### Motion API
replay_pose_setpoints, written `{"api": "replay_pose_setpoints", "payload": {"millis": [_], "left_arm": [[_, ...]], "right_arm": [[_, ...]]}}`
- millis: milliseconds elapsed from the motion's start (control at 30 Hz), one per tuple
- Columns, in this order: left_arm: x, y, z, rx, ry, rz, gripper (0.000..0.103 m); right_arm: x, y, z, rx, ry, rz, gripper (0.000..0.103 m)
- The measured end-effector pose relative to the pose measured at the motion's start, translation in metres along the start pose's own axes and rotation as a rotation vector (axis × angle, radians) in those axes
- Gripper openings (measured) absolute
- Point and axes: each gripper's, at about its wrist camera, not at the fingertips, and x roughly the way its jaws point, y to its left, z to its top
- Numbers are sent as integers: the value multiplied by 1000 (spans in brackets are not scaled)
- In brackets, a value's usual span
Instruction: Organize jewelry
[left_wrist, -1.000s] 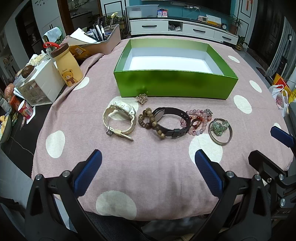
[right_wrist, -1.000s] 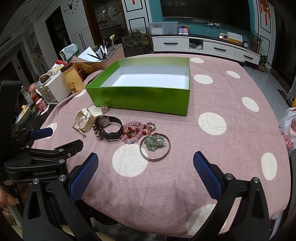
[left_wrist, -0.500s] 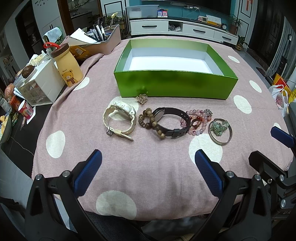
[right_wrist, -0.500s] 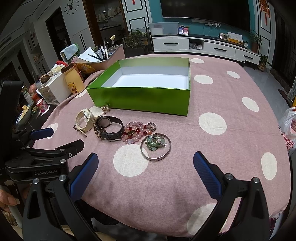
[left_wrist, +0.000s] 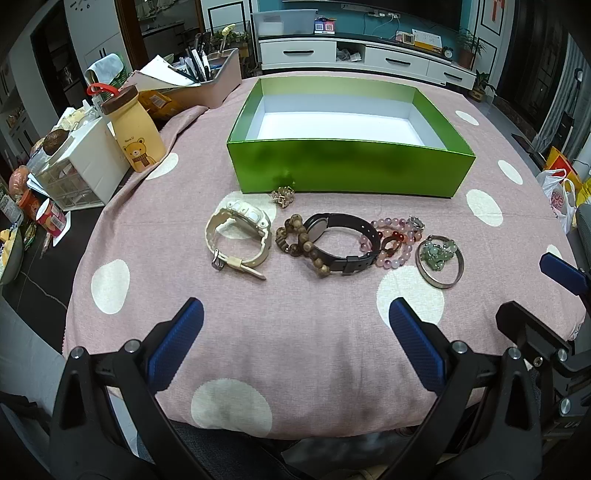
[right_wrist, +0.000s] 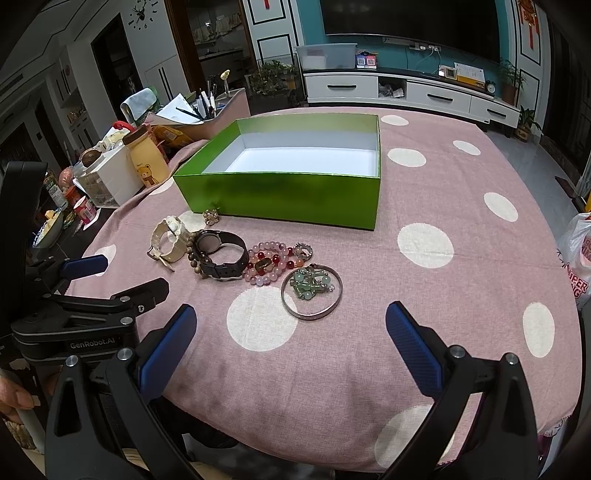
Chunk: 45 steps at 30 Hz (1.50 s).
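Left gripper (right_wrist: 83, 266) marked "GenRobot.AI" and right gripper (right_wrist: 291, 334), both spread, empty.

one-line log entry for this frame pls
phase: pre-grasp | left tongs: open, empty | right tongs: open, empty | green box: empty | jewelry row: on tablecloth, in front of box

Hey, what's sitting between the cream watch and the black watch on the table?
A brown wooden bead bracelet lies between the cream watch and the black watch, touching the black one. The left wrist view shows it best.
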Motion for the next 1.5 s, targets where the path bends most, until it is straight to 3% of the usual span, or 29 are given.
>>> {"api": "replay_pose_setpoints", "payload": {"millis": [300, 500, 733, 900, 967, 1333, 1500], "left_arm": [[0, 0, 0, -2, 1, -5, 101], [7, 13, 0, -71, -20, -101, 101], [21, 39, -7, -137, -31, -157, 101], [29, 54, -10, -200, -32, -201, 101], [30, 57, -9, -210, -39, -210, 100], [44, 47, 10, -235, -14, -326, 68], [57, 37, 19, -235, 3, -343, 53]], "right_arm": [[0, -1, 0, 4, -2, 3, 102], [3, -18, -1, 60, -22, 75, 102], [12, -40, -7, 96, -21, 95, 101], [26, -47, -12, 102, -3, 98, 80], [31, -47, -13, 100, 5, 104, 76], [55, -37, -5, 35, 11, 145, 47], [66, -39, -3, 30, 23, 149, 41]]}}
